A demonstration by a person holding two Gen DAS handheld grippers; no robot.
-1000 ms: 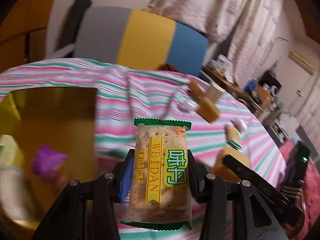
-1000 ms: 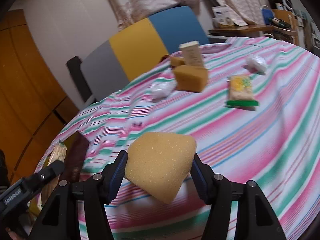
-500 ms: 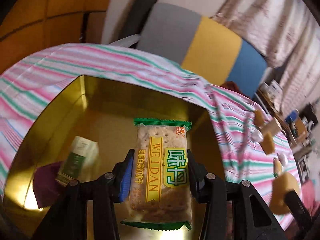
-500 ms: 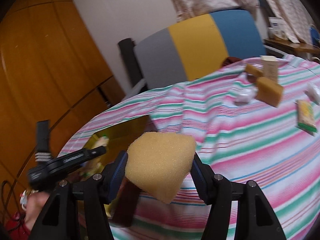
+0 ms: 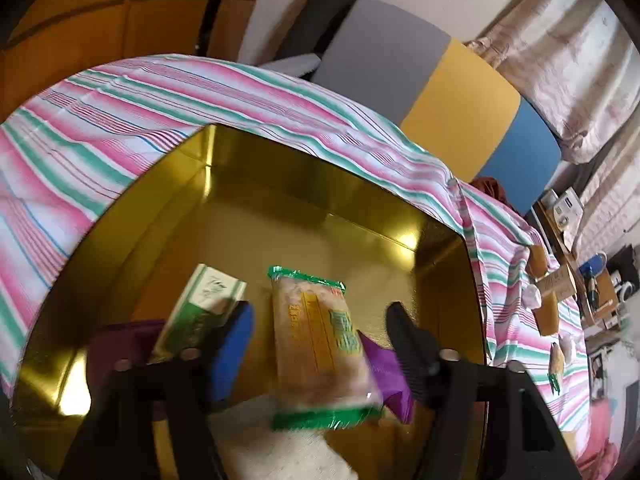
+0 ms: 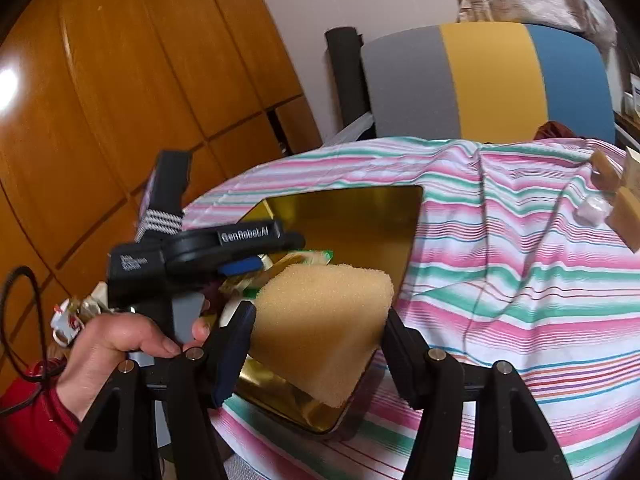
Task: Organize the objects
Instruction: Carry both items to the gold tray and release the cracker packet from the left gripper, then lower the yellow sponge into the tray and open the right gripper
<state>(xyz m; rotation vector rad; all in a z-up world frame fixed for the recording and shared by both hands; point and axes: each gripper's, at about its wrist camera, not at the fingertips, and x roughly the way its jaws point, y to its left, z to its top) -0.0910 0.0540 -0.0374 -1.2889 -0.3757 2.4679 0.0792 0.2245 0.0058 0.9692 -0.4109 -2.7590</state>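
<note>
A gold tin box (image 5: 312,216) lies on the striped tablecloth. My left gripper (image 5: 320,324) is open above it, and the cracker packet (image 5: 320,352) sits loose between the spread jaws, blurred, over the box. A green-white packet (image 5: 200,308) and a purple wrapper (image 5: 384,364) lie in the box. My right gripper (image 6: 316,332) is shut on a yellow sponge (image 6: 320,320) and holds it over the box's near corner (image 6: 340,220). The left gripper (image 6: 240,256) shows there too, over the box.
Further sponges (image 5: 548,312), a small box (image 5: 558,284), white wrapped pieces and another cracker packet (image 5: 556,364) lie on the cloth at the right. A grey, yellow and blue chair back (image 6: 480,80) stands behind the table. A wooden cabinet (image 6: 120,100) is at the left.
My left gripper has opened and let go of the cracker packet over the box. My right gripper has carried the sponge left, over the box's corner.
</note>
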